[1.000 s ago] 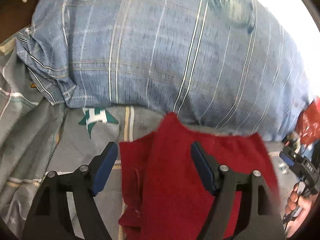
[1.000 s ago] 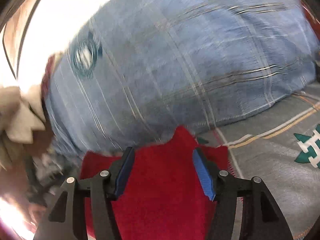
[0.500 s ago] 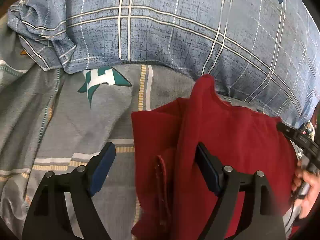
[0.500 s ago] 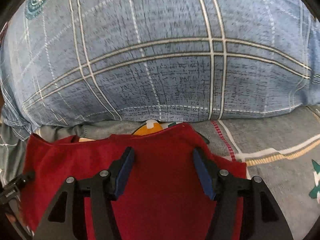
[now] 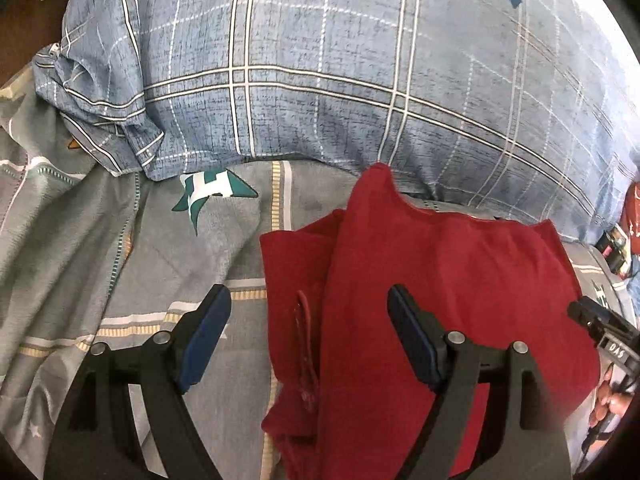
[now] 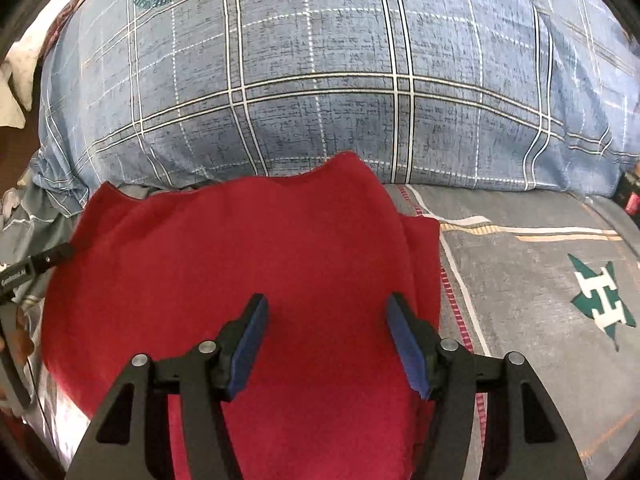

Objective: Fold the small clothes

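A red garment (image 5: pixel 440 280) lies folded over on the grey bed sheet (image 5: pixel 160 248), its far edge against a blue plaid pillow. My left gripper (image 5: pixel 308 332) is open and empty above the garment's left folded edge, one finger over the sheet and one over the red cloth. In the right wrist view the same red garment (image 6: pixel 248 264) fills the lower middle. My right gripper (image 6: pixel 326 344) is open and empty just above the cloth. The right gripper's tip shows at the right edge of the left wrist view (image 5: pixel 600 328).
A large blue plaid pillow (image 5: pixel 340 72) spans the back of both views (image 6: pixel 320 80). The grey sheet with green star logos (image 6: pixel 604 304) extends to the right. Rumpled grey bedding (image 5: pixel 48 216) lies at the left. A red object (image 5: pixel 632 208) sits at the far right.
Both grippers have pulled back and steadied, so more of the pillow and the red garment shows. The garment lies flatter and both grippers stay open.
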`<state>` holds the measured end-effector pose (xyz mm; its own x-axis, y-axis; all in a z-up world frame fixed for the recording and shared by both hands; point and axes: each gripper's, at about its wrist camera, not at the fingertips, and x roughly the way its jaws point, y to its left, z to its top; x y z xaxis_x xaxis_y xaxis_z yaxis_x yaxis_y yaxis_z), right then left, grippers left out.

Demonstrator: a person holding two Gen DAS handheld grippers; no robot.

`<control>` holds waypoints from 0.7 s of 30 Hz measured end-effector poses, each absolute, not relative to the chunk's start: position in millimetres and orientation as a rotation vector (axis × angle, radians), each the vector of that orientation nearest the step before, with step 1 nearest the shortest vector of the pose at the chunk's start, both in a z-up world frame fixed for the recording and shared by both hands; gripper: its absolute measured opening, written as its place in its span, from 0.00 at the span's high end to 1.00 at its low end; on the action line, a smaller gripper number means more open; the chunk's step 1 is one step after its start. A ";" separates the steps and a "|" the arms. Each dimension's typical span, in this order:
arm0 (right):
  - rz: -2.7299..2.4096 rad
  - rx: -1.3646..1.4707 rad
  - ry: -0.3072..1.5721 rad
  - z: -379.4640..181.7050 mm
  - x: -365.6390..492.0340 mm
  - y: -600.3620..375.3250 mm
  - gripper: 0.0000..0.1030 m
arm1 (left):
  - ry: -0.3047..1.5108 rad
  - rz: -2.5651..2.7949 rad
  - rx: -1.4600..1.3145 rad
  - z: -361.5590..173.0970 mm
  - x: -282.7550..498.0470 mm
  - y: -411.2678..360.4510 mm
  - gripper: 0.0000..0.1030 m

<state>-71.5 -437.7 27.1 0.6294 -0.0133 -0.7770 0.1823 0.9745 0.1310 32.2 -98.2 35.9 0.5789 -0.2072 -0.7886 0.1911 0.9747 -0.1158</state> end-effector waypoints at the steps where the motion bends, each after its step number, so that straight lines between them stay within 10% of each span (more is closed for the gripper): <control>1: -0.094 0.230 0.877 32.2 -74.3 -436.1 0.39 | 0.918 -0.234 -0.014 37.6 29.6 -97.3 0.21; 21: -0.158 0.220 0.808 61.1 -106.7 -417.3 0.37 | 0.995 -0.246 -0.050 42.9 -11.2 -79.3 0.21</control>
<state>-106.7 -417.3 61.1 0.6811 -0.0557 -0.7300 0.2230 0.9655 0.1344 -11.2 -79.3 42.9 0.5195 -0.2278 -0.8236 0.1819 0.9712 -0.1539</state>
